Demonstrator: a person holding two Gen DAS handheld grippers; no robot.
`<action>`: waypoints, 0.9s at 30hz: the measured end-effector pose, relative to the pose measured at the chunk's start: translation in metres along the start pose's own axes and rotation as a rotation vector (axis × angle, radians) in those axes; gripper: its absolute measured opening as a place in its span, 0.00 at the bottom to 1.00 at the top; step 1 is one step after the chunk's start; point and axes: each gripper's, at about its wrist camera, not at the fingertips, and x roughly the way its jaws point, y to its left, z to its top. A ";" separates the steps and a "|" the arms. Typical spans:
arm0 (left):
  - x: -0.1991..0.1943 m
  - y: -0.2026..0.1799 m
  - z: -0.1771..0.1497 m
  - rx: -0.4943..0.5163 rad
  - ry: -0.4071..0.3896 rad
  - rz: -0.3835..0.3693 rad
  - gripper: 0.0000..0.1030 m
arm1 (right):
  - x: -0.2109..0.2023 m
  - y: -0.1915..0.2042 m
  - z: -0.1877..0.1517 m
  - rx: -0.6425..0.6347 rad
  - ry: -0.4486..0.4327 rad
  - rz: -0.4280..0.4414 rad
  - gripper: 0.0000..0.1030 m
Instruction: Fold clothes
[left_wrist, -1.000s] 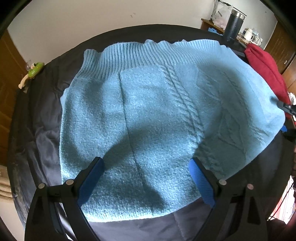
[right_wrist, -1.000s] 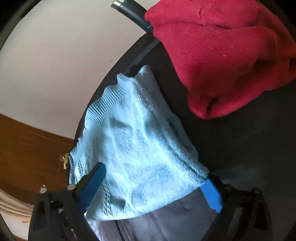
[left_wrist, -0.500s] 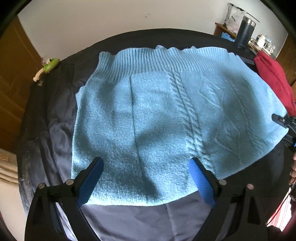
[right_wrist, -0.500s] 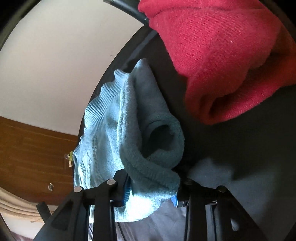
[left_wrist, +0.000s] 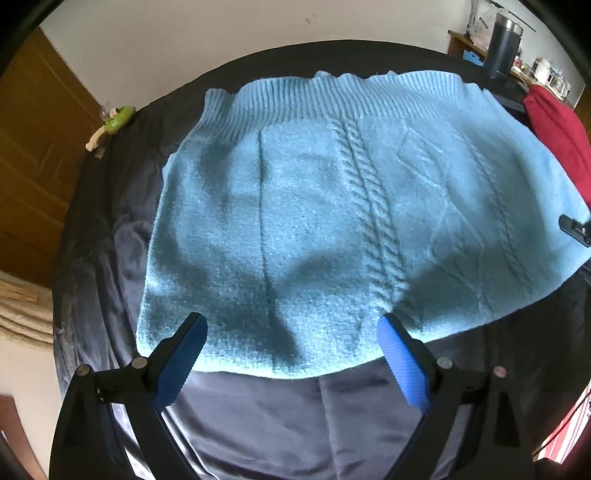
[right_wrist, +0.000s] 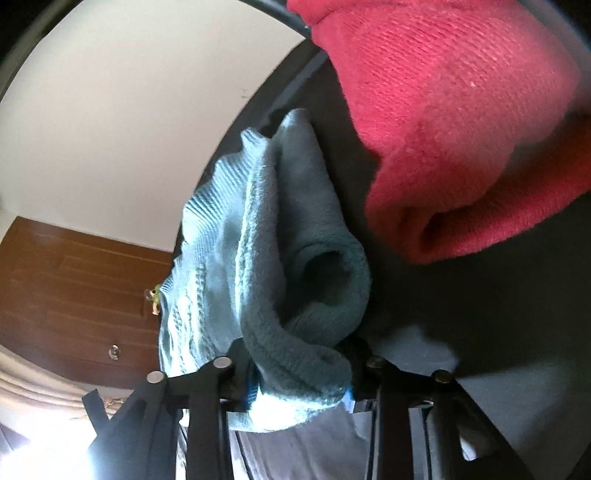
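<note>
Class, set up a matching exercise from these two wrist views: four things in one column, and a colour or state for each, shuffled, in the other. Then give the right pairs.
Things:
1. sweater
2. left gripper
3. right gripper
4. second garment

States:
A. open, holding nothing
B. red, bunched up beside the sweater
C. light blue cable knit, spread on the dark bed cover
D. shut on a bunched edge of knit

Pairs: 1-C, 2-A, 3-D, 4-B

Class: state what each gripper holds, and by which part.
Right gripper: shut on the blue sweater, at its bunched side edge. Left gripper: open, holding nothing.
</note>
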 end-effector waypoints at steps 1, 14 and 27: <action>-0.001 0.003 0.001 -0.008 -0.002 -0.007 0.92 | -0.001 0.003 0.000 -0.007 0.002 -0.021 0.28; -0.008 0.037 0.054 -0.010 -0.017 -0.281 0.92 | -0.022 0.116 -0.015 -0.260 -0.176 -0.217 0.18; -0.021 -0.030 0.150 0.098 0.128 -0.923 0.99 | -0.002 0.208 -0.074 -0.643 -0.260 -0.459 0.18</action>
